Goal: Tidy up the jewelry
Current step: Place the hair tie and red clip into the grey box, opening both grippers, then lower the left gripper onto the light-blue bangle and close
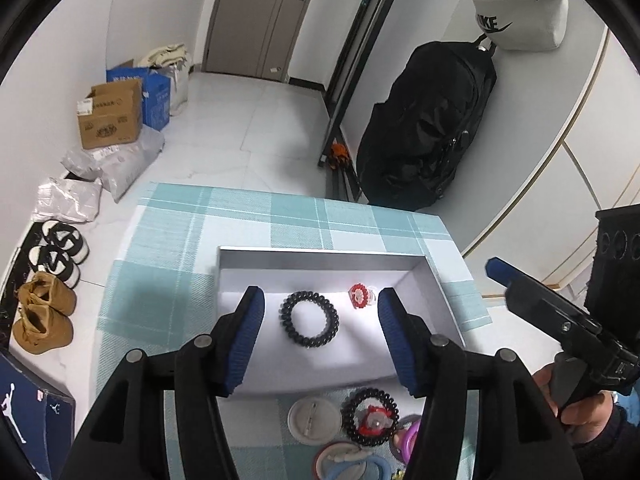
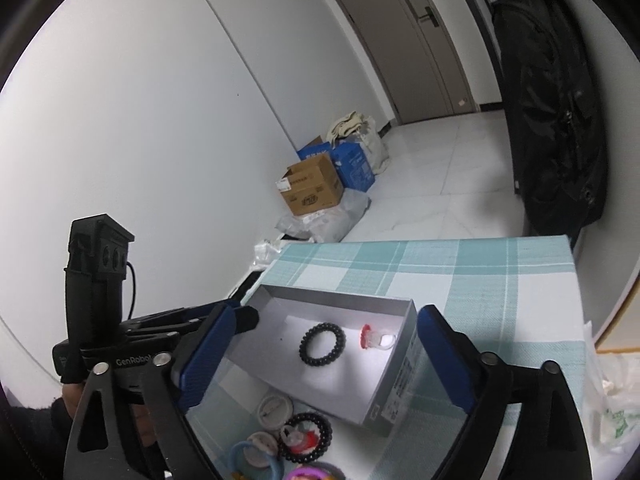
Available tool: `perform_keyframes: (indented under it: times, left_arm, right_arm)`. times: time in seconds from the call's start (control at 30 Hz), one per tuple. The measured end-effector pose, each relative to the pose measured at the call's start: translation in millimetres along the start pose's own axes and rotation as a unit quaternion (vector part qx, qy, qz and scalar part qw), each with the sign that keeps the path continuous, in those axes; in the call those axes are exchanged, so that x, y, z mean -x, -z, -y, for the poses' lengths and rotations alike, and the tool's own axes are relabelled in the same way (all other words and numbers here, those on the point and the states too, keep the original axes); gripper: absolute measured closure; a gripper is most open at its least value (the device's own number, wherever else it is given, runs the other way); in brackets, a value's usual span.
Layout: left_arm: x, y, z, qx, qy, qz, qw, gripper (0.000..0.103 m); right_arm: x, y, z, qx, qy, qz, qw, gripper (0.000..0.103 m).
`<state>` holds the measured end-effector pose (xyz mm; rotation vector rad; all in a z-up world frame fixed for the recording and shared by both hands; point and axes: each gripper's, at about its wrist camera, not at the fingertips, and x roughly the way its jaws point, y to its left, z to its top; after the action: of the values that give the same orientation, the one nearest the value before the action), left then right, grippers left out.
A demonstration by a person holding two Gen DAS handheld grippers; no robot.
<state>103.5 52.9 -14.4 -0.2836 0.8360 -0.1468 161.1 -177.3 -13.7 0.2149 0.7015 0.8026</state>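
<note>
Sorting in progress: jewelry is going from a loose heap into one container, so the desk [image 1: 168, 240] is showing two groups.
Box: a shallow grey box [image 1: 320, 255] is lying open on the checked cloth, mid-desk, serving as the collecting place.
Pieces in box: a black coil bracelet [image 1: 309, 319] is lying flat on the white floor of the box; a red and clear ring [image 1: 362, 295] is sitting just to its right, apart from it.
Pieces waiting: the heap [image 1: 360, 436] is lying on the near side of the box, outside it, with a second black coil, a round white badge and pastel hoops overlapping, probably still to be moved.
Left hand-held gripper [image 1: 320, 334]: jaws are standing spread and empty, hanging over the box with the bracelet lying free below the gap.
Right hand-held gripper [image 2: 320, 354]: jaws are standing wide apart, pinching nothing, hanging above the near end of the box.
Judgement: both are likely heading to the heap next.
</note>
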Motion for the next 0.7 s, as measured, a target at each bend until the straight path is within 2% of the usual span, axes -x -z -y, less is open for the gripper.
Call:
perform_keyframes:
  times: [0.27,0.33,0.4,0.7]
  left_arm:
    - [15,19,6,-0.001,-0.024,0.005,0.9997,0.047]
    - [20,23,8,-0.005,-0.027,0.006,0.9996,0.045]
    - [24,29,10,-0.008,-0.029,0.009,0.9995,0.036]
    - [34,46,24,-0.022,-0.041,0.009,0.9989,0.034]
  right_arm:
    - [22,14,-8,0.011,0.017,0.012,1.0,0.0]
    - [27,17,-9,0.014,0.022,0.012,1.0,0.0]
    - [31,22,-10,0.016,0.027,0.009,0.999,0.0]
    - [43,45,-13,0.017,0.045,-0.016,0.999,0.0]
